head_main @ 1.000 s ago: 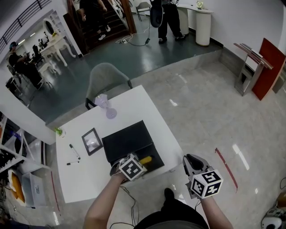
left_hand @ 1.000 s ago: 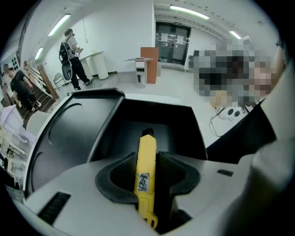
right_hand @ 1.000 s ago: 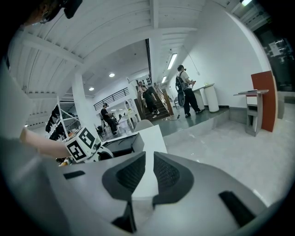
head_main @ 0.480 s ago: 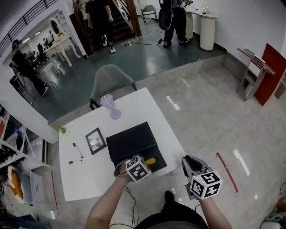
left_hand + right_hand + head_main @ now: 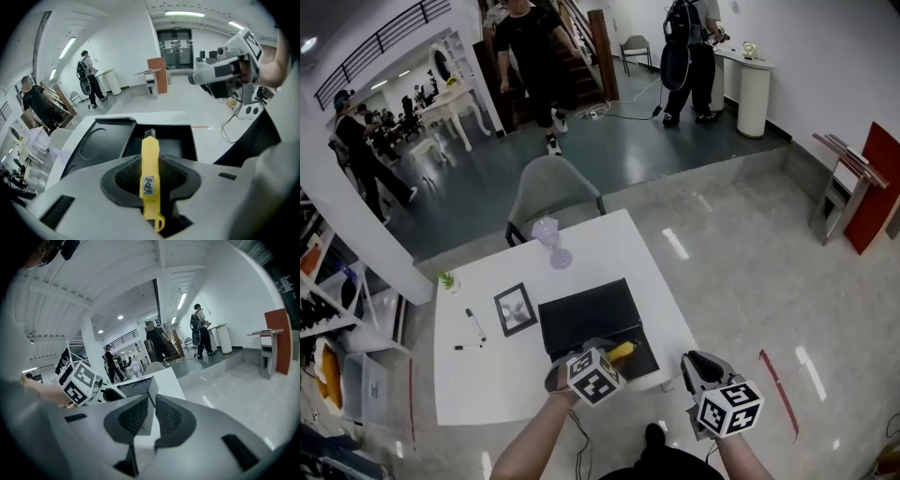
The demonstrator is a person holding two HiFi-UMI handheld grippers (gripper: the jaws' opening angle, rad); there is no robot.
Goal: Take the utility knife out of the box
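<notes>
The yellow utility knife (image 5: 150, 173) sits clamped between the dark pads of my left gripper (image 5: 150, 161), its tip pointing away over the open black box (image 5: 164, 136). In the head view the knife (image 5: 622, 352) sticks out of the left gripper (image 5: 612, 359) just above the box's (image 5: 591, 323) near compartment, at the table's front edge. My right gripper (image 5: 696, 358) hangs off the table's right side over the floor. In its own view, the right gripper (image 5: 152, 401) has its pads together and nothing between them.
The white table (image 5: 478, 375) carries a purple wine glass (image 5: 551, 239), a small picture frame (image 5: 516, 309), a marker (image 5: 474, 324) and a little plant (image 5: 447, 279). A grey chair (image 5: 553, 192) stands behind it. People walk in the background.
The left gripper has closed on the yellow knife and raised it a little out of the box. The right gripper has stayed beside the table.
</notes>
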